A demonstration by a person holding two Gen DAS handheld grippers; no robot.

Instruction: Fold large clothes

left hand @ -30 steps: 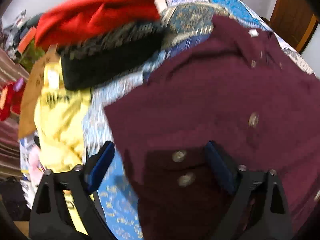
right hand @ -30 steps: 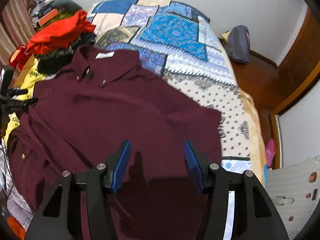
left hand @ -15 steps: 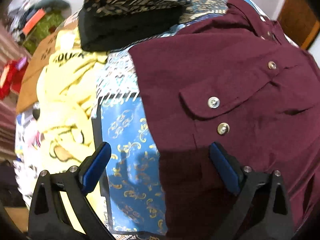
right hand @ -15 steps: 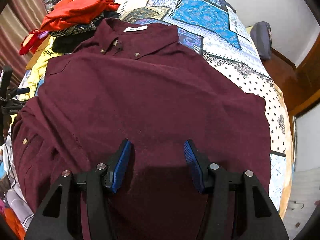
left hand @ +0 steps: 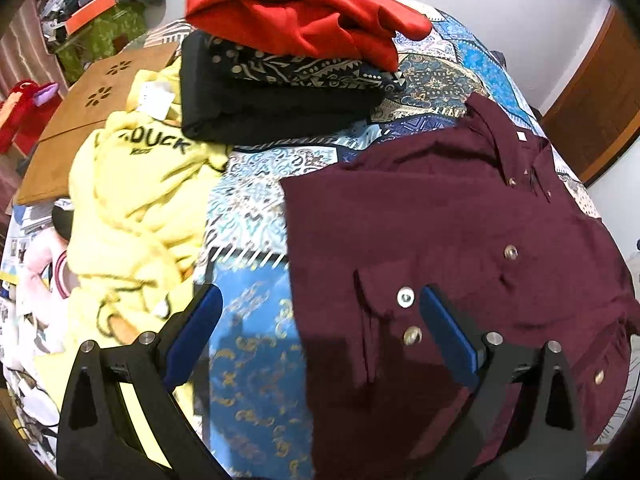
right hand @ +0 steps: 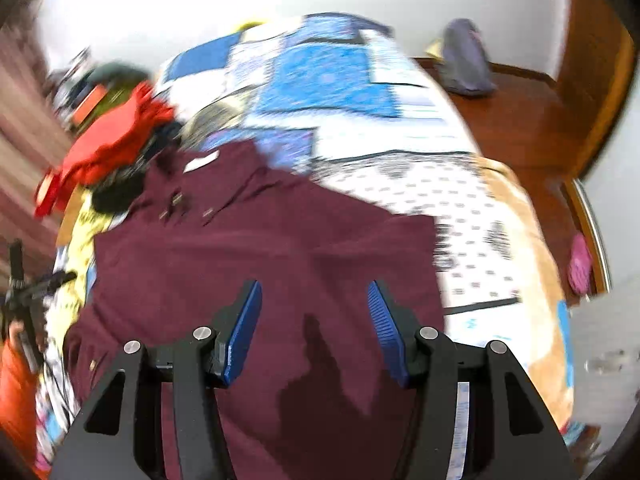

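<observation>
Both views have swung since a second ago, and the right wrist's is now blurred, while the maroon shirt [left hand: 460,216] lies spread on the bed [left hand: 256,200] as before, collar toward the far end. Left gripper [left hand: 318,320] hangs over the shirt's near left edge with its jaws wide apart and empty. Right gripper [right hand: 314,320] hangs over the shirt's lower middle, jaws apart, gripping nothing.

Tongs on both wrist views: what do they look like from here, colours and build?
Both match. The left tongs and right tongs have black angular plastic arms with triangular cut-outs, silver round pivot bolts, and blue ribbed pads on the fingers. No cables, markings or sleeves show.
</observation>
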